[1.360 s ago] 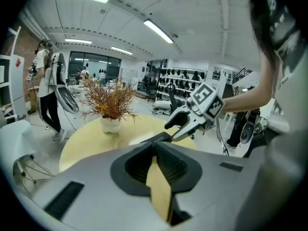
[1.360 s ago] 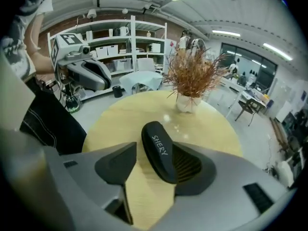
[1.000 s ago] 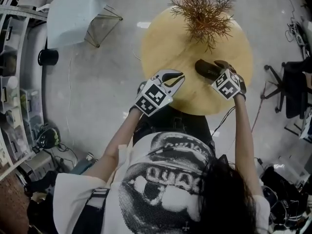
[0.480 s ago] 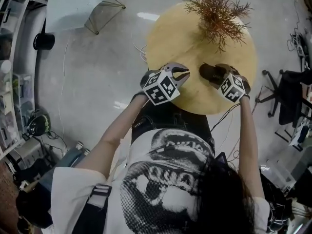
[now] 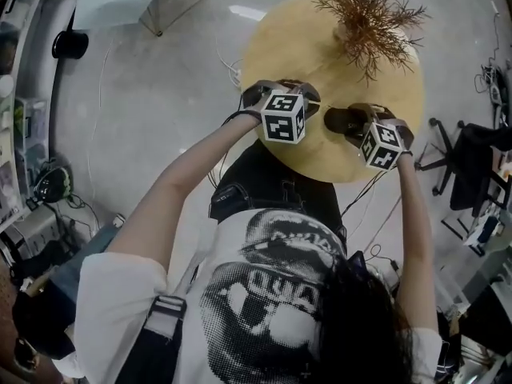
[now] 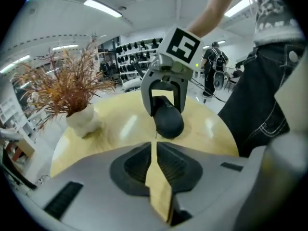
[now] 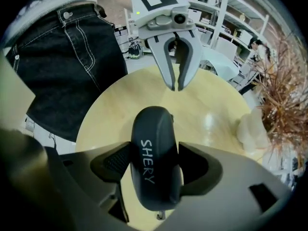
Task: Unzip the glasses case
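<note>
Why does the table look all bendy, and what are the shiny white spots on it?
Left gripper view: the wide lens bends the table and darkens the corners; ceiling lights make white glare on the wood near the glasses case. Right gripper view: same bending, a shiny patch beside the white pot. Head view: glare on the floor too.

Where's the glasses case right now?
Head view: the glasses case lies on the round table, near-right part, clamped in the right gripper; the left gripper is just to its left, the plant beyond.
</note>
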The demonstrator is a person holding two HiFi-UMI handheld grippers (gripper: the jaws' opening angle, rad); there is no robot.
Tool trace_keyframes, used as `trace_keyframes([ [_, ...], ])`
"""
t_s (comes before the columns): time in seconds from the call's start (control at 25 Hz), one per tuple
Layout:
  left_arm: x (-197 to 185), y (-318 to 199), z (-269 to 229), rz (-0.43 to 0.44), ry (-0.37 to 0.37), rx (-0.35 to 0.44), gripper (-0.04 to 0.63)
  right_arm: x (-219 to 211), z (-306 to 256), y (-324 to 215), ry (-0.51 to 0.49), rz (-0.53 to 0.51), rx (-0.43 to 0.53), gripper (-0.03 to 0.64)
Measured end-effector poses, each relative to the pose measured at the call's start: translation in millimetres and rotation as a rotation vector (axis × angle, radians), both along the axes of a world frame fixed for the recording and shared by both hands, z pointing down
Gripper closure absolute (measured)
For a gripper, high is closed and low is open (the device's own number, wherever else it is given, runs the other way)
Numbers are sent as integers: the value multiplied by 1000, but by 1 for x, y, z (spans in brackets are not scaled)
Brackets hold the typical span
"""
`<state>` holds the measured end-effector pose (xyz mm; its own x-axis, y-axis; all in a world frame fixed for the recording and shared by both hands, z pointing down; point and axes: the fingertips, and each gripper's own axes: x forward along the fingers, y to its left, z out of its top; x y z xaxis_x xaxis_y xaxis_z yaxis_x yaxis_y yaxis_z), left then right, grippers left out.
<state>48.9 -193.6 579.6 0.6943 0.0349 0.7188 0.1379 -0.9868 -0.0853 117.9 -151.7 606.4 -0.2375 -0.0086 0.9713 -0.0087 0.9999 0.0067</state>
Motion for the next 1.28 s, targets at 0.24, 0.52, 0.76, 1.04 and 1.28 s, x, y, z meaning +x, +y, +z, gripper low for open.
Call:
trace_keyframes([
  [0.24,19,17,19,169,-47,10,485,-1,0,10,-11,-107,11,301],
  [0.52,36,23,35,286,-90,58,487,0,1,12,-41,-190,10,302],
  [0.76,41,35,41,455,-113,128,533,-1,1,17,-58,-264,-23,301],
  [1.04,38,38,44,393,-122,68,581,-1,-1,16,-117,-258,-37,301],
  [1.28,34,43,39,313,-135,29,583,-1,-1,17,-137,-254,-59,301],
])
